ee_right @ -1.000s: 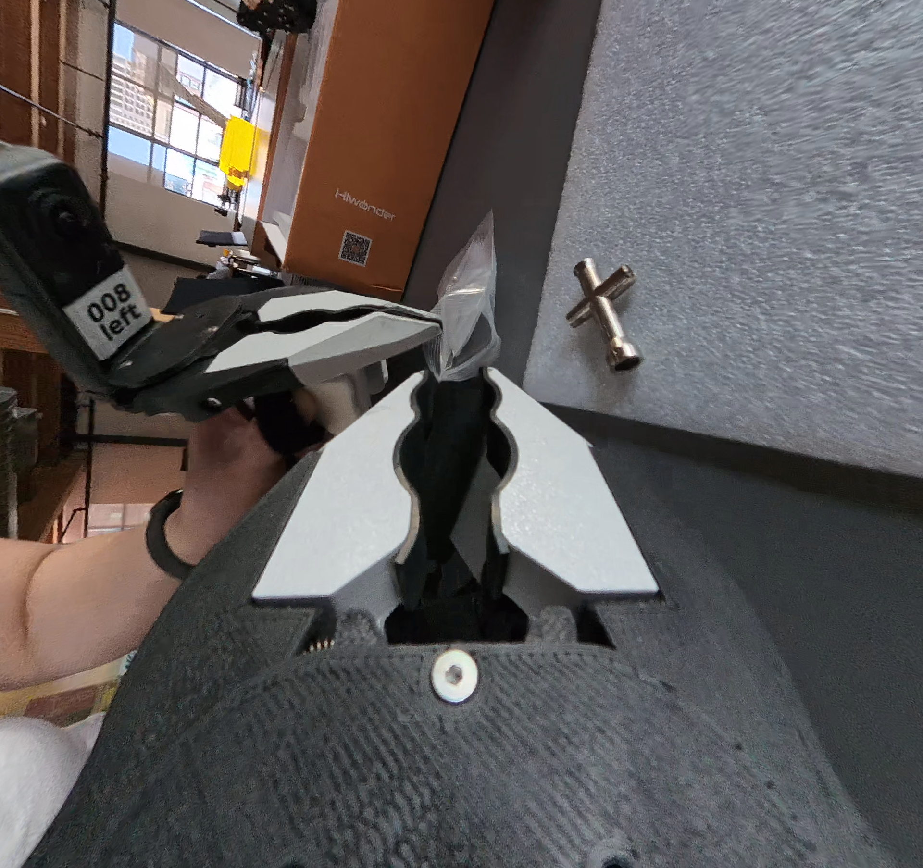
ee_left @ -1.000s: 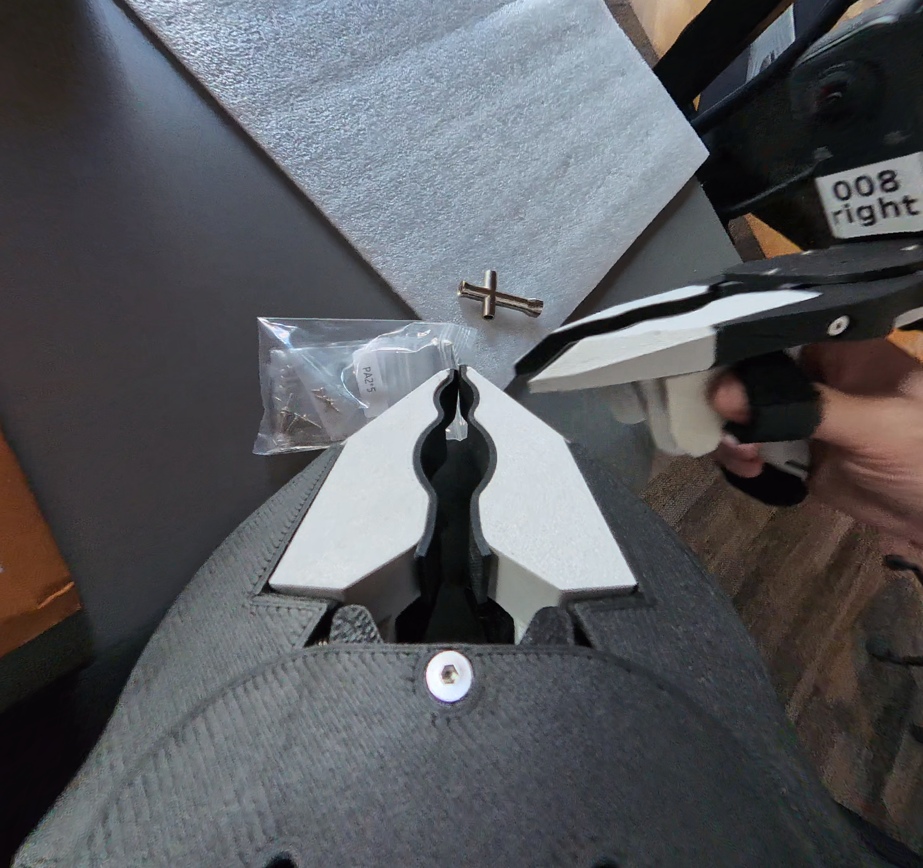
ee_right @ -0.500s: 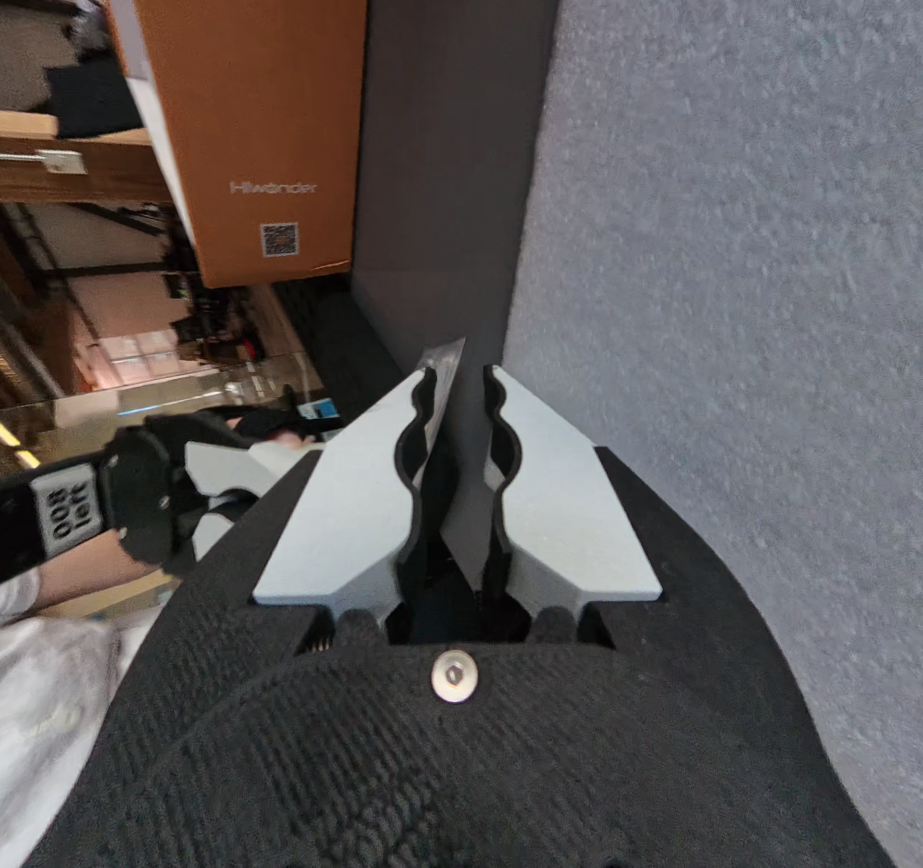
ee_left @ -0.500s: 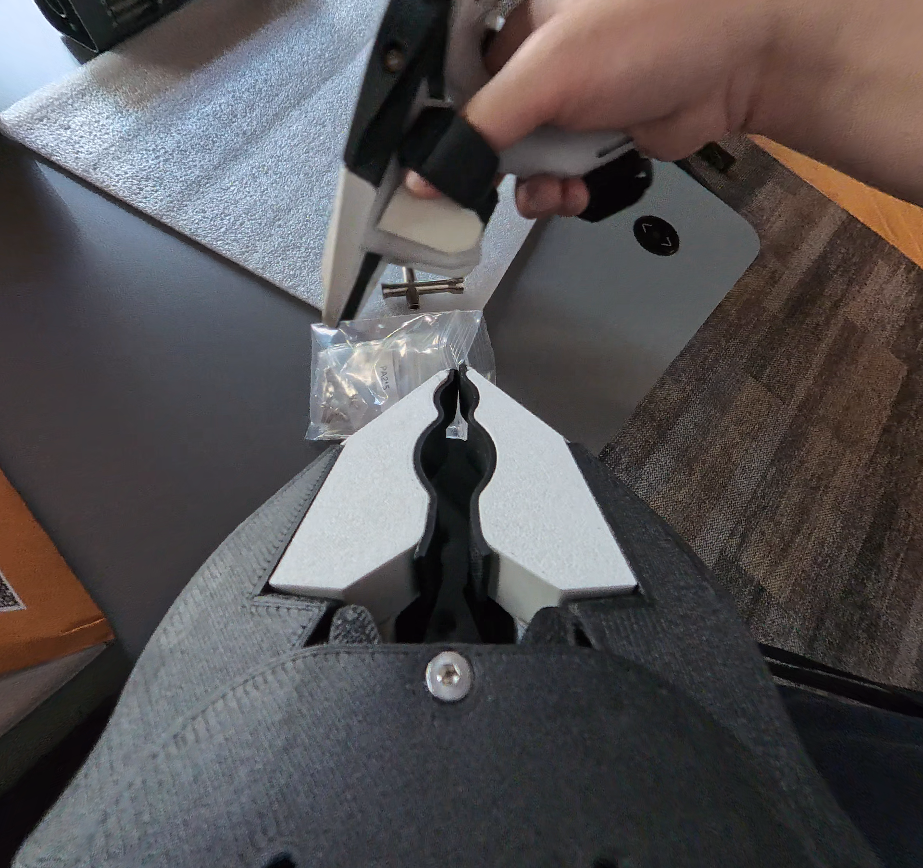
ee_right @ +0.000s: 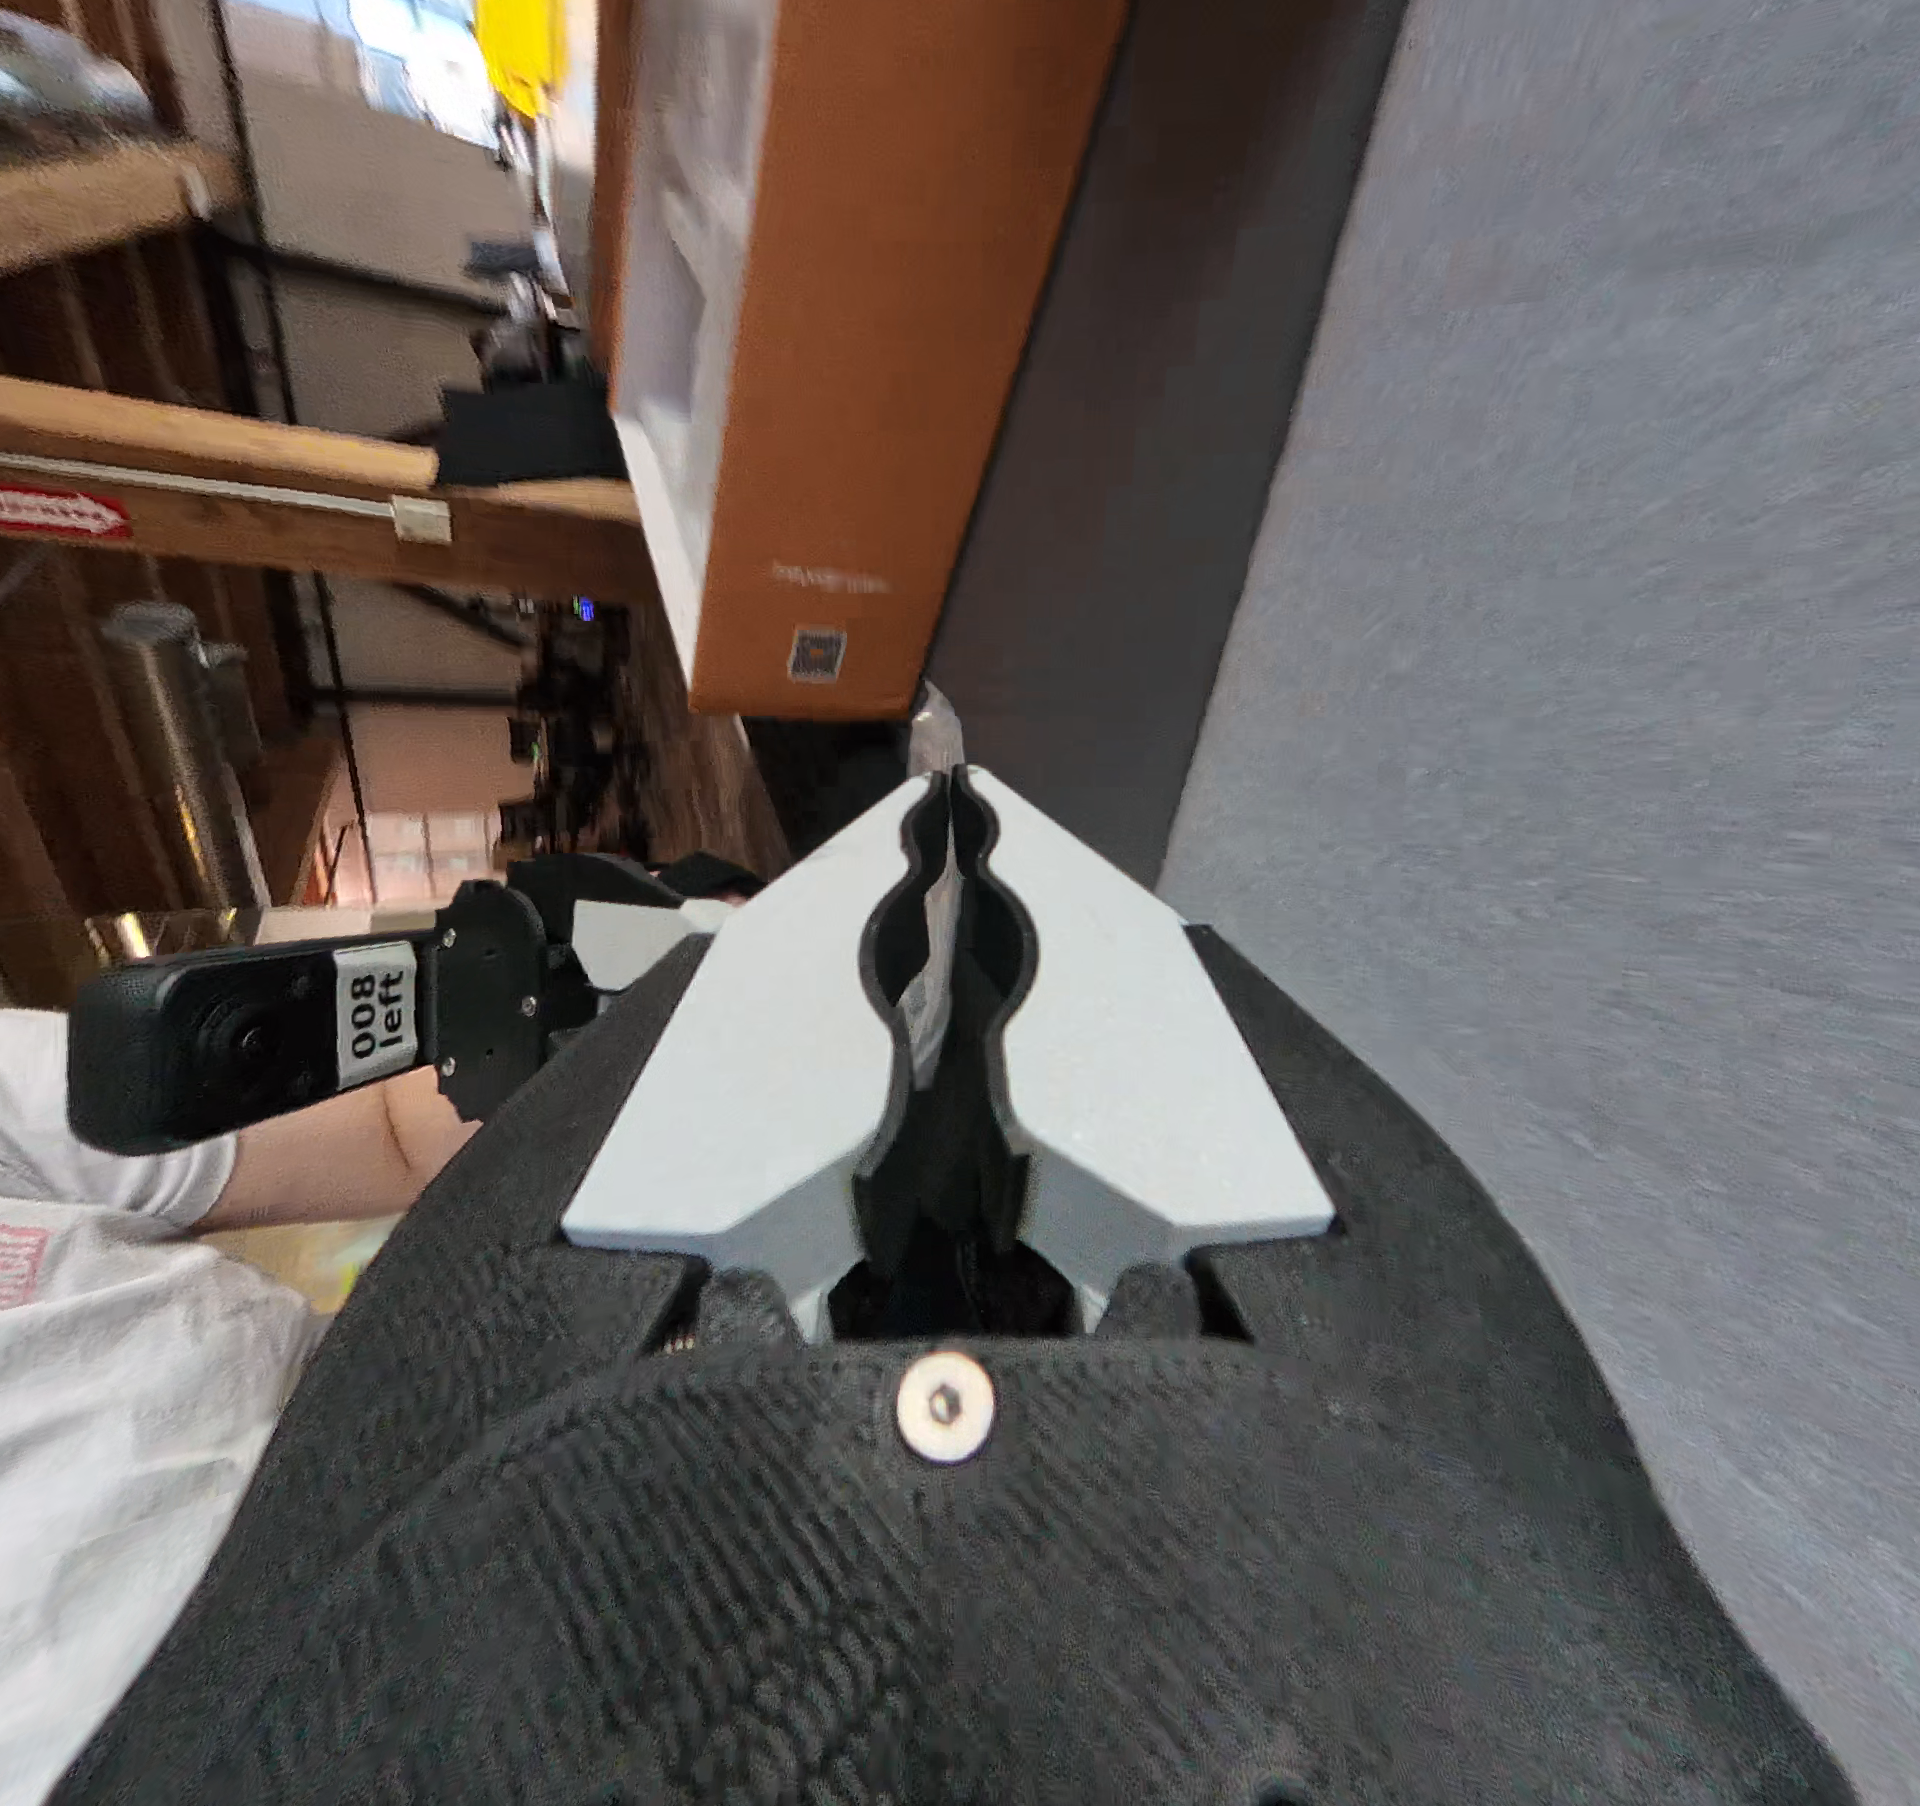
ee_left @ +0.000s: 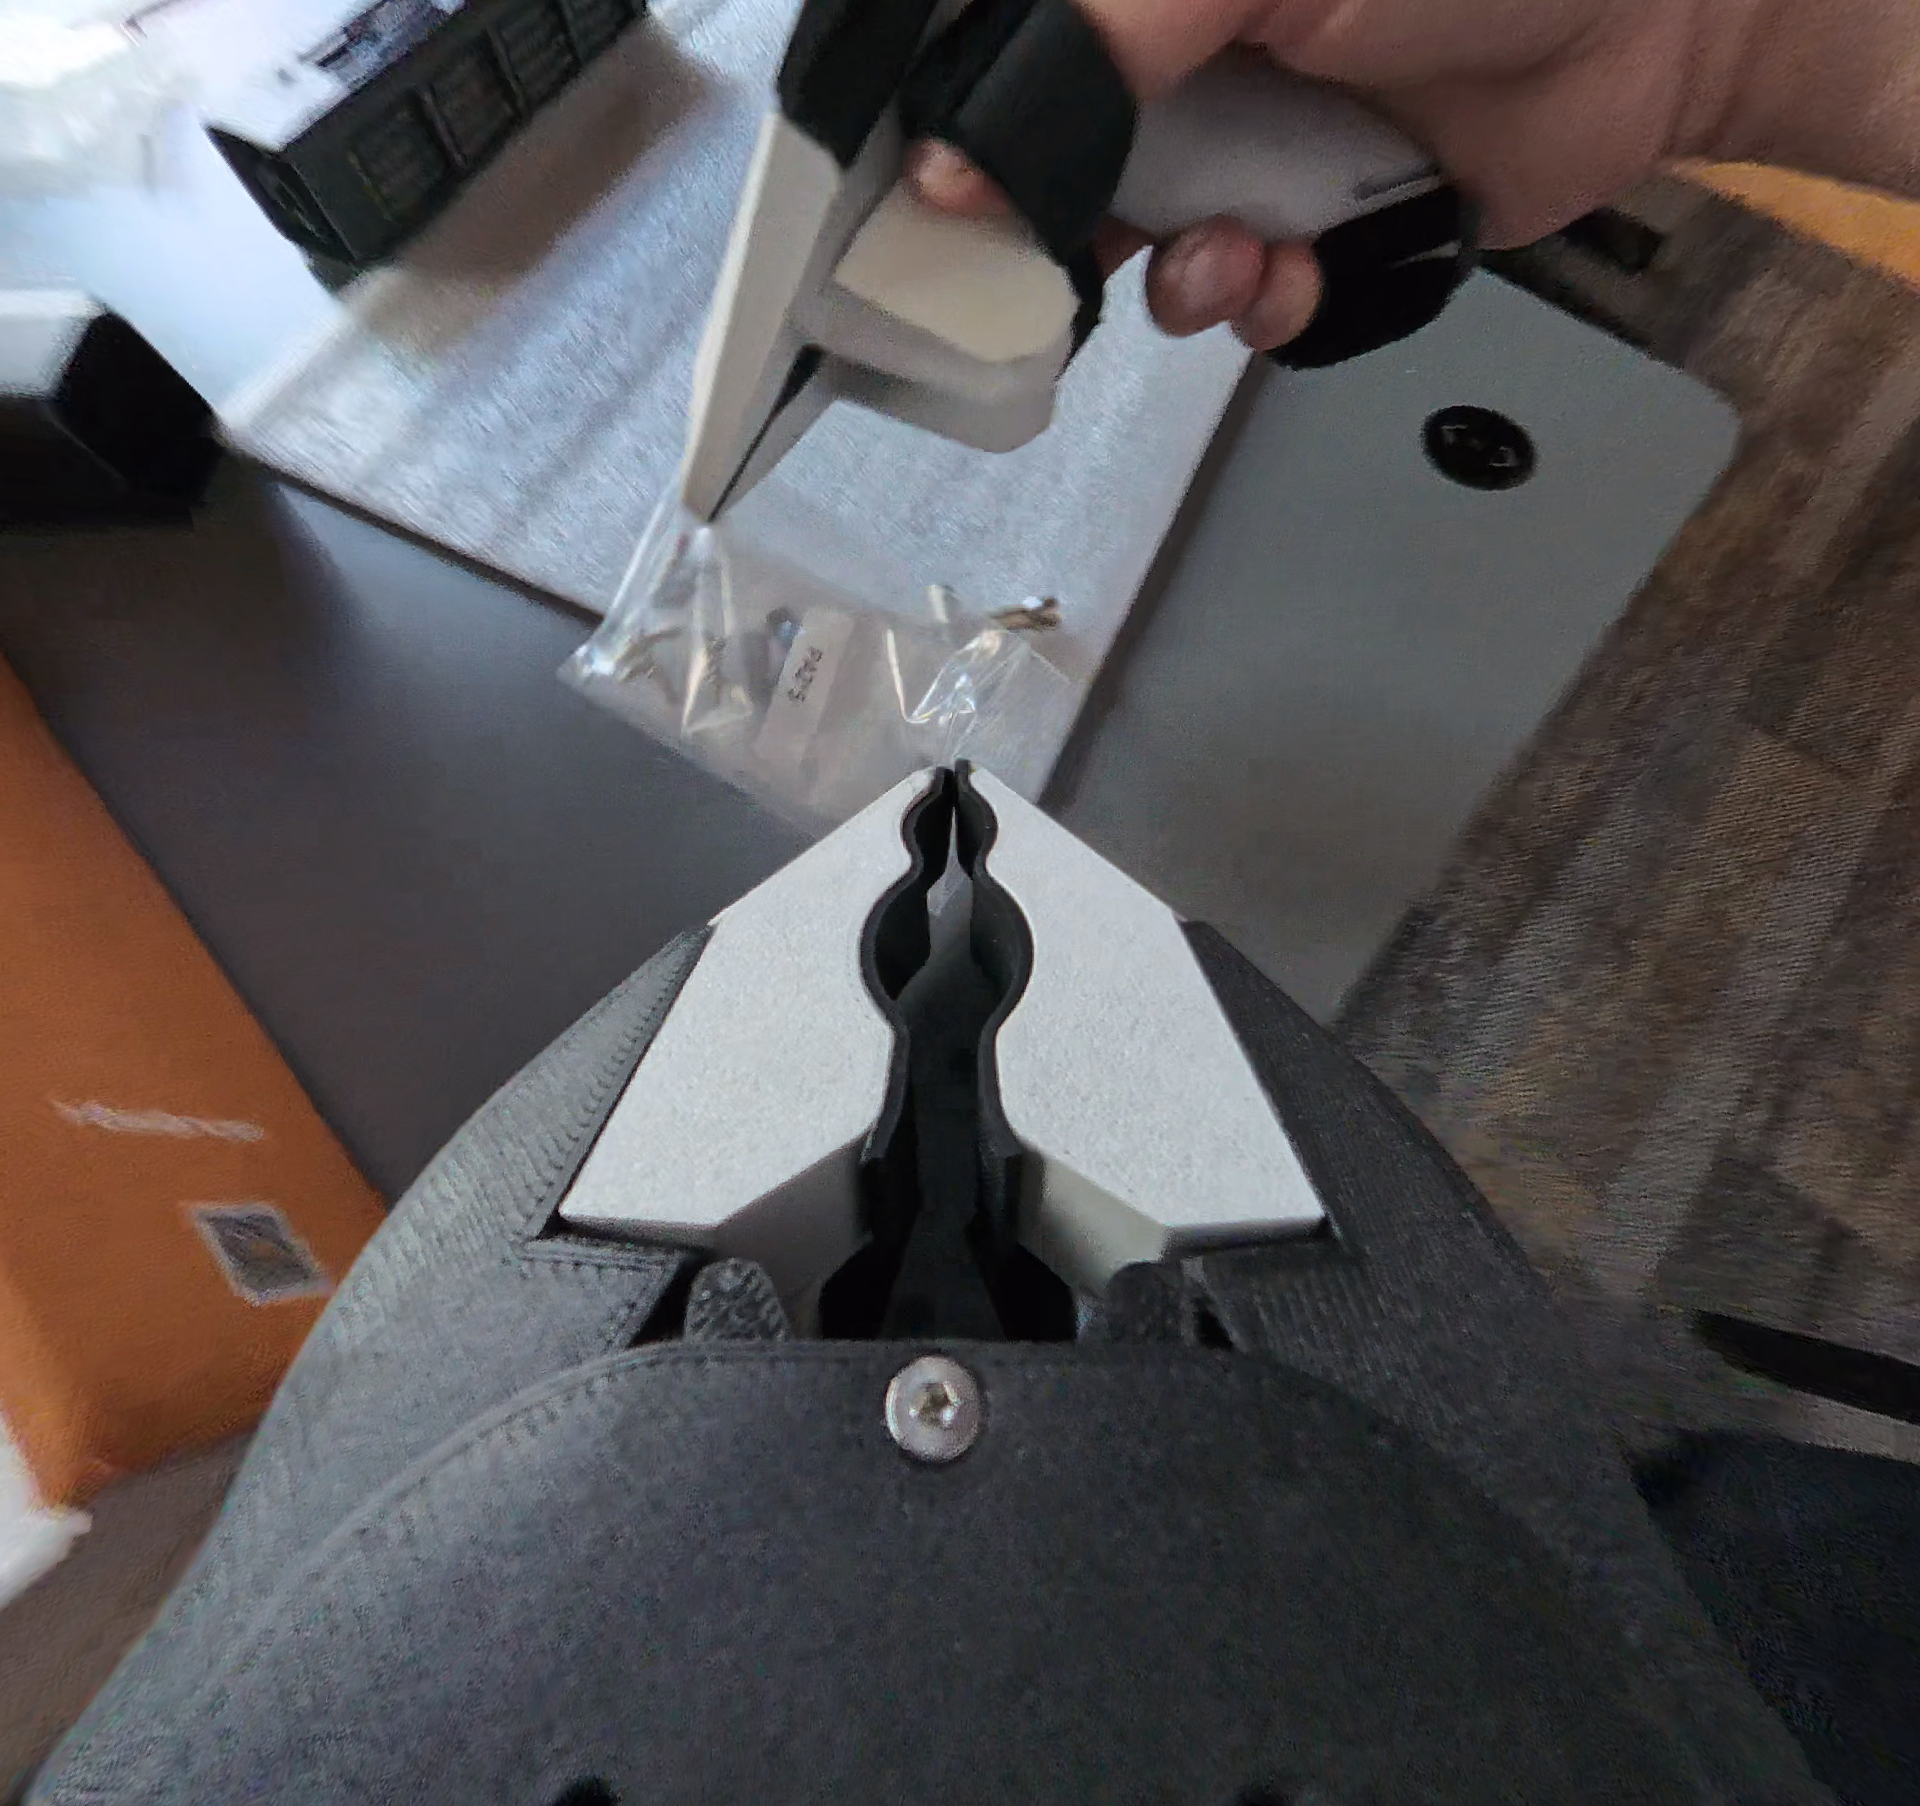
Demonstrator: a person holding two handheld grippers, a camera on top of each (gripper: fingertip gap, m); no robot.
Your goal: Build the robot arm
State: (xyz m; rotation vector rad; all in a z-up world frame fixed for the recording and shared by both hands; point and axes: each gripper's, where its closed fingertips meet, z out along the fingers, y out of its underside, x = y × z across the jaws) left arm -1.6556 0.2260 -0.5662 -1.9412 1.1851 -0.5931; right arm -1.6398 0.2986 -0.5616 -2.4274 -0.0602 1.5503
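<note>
A clear plastic bag of small screws [ee_left: 790,676] hangs above the dark table, stretched between my two grippers. My left gripper [ee_left: 954,774] is shut on the bag's near right corner. My right gripper [ee_left: 712,509] comes down from above, held by a hand [ee_left: 1455,21], and is shut on the bag's far left corner. In the right wrist view my right gripper [ee_right: 954,774] is shut with a strip of the bag [ee_right: 933,717] sticking out past its tips. The left gripper's black body [ee_right: 488,987] shows at the left there.
A white foam sheet [ee_left: 520,385] lies on the table, also in the right wrist view [ee_right: 1610,613], with a small cross-shaped metal wrench [ee_left: 1013,613] on it behind the bag. An orange box [ee_left: 125,1029] stands at the left and a black compartment case [ee_left: 447,83] at the back. Carpet floor [ee_left: 1662,925] lies beyond the table's right edge. Spacing between my two grippers at the tips: around 8 cm.
My right gripper has swung in over the bag, stood open at its far corner, then shut on it. The bag has lifted off the table between both grippers.
</note>
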